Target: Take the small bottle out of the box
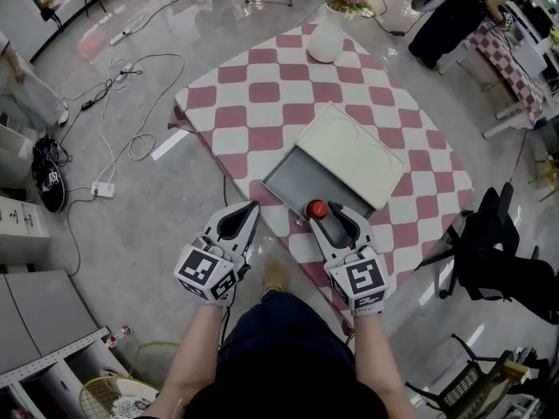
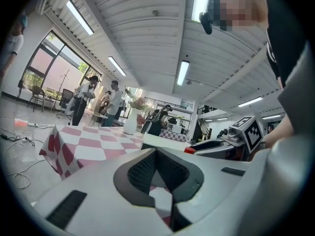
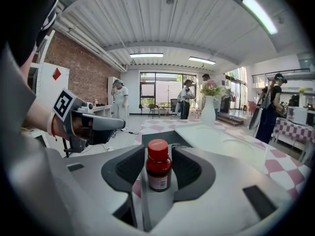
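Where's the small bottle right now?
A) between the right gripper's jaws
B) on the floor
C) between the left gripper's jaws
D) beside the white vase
A: the right gripper view shows the small bottle, red cap up, standing upright between the open jaws of the right gripper.

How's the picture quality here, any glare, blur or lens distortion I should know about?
Head view: evenly lit, with bright glare streaks on the glossy floor. Left gripper view: strong fisheye bending, dark rim, ceiling lights blown out white. Right gripper view: the same fisheye and dark rim, yet the small bottle is sharp.
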